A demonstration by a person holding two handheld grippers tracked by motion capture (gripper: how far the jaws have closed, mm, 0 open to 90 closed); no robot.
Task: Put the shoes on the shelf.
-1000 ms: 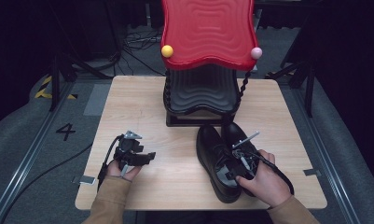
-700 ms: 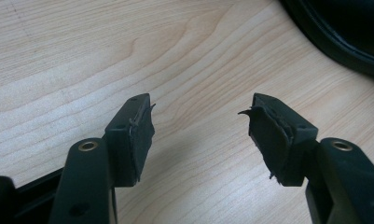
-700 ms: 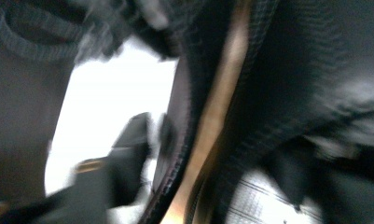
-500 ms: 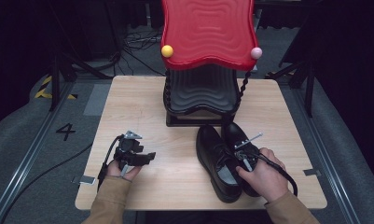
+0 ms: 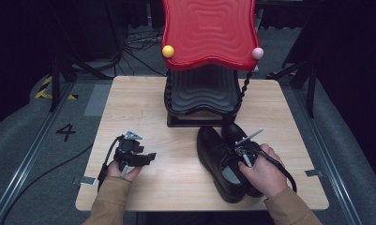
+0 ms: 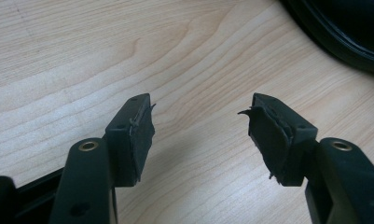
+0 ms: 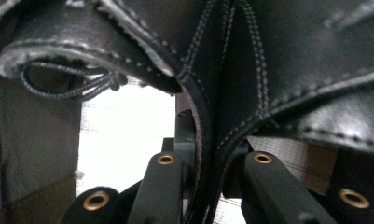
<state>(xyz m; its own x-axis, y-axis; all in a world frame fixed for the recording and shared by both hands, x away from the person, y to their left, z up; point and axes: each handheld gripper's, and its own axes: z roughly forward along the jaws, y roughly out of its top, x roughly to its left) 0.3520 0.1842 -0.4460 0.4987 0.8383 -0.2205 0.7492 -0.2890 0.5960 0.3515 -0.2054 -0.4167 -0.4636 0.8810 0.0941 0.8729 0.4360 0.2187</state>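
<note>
Two black shoes (image 5: 223,161) sit side by side near the front right of the wooden table (image 5: 143,108), below the red-topped stand (image 5: 208,33). The right gripper (image 7: 208,186) pinches both shoes' inner edges together, probably to lift the pair. The left gripper (image 6: 201,135) rests wide open, holding nothing.

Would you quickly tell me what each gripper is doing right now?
Left gripper: open, empty, over the bare table.
Right gripper: shut on the leather edge of a black shoe.
</note>
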